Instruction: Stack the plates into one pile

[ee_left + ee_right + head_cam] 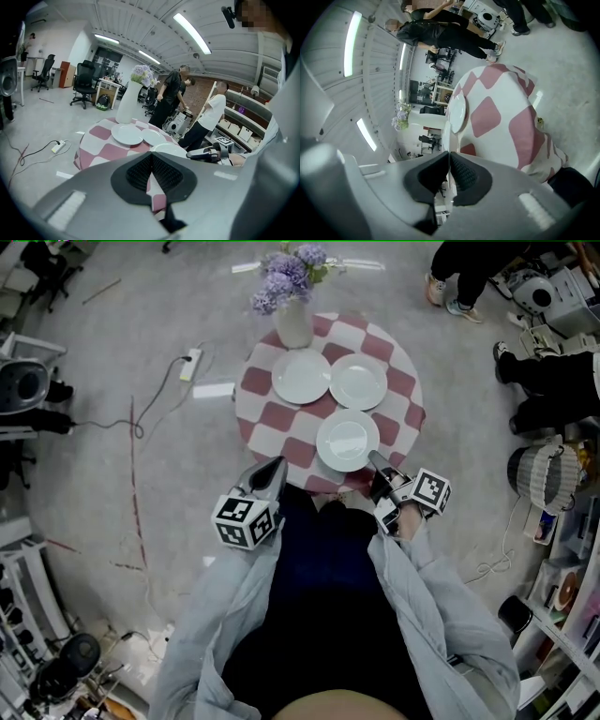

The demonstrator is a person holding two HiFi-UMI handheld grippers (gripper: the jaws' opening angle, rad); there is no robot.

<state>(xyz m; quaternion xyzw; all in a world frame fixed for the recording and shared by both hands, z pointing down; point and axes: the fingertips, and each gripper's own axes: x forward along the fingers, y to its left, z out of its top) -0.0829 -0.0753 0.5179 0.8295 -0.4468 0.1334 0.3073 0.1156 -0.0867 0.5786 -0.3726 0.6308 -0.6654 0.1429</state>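
Note:
Three white plates are over the round table [269, 418] with its red-and-white checked cloth. Two lie side by side at the back: the left plate [301, 377] [126, 135] and the right plate [358, 381] [152, 137]. My right gripper [375, 462] [449, 161] is shut on the near right rim of the third plate [348, 440] [446, 133], which shows edge-on between its pads in the right gripper view. My left gripper [275, 466] [151, 165] is shut with nothing in it, at the table's near left edge, pointing at the plates.
A white vase [293, 324] with purple flowers stands at the table's back left, close to the left plate. A power strip [190, 364] and cables lie on the floor to the left. People [171, 101] stand beyond the table; shelves and equipment line the right side.

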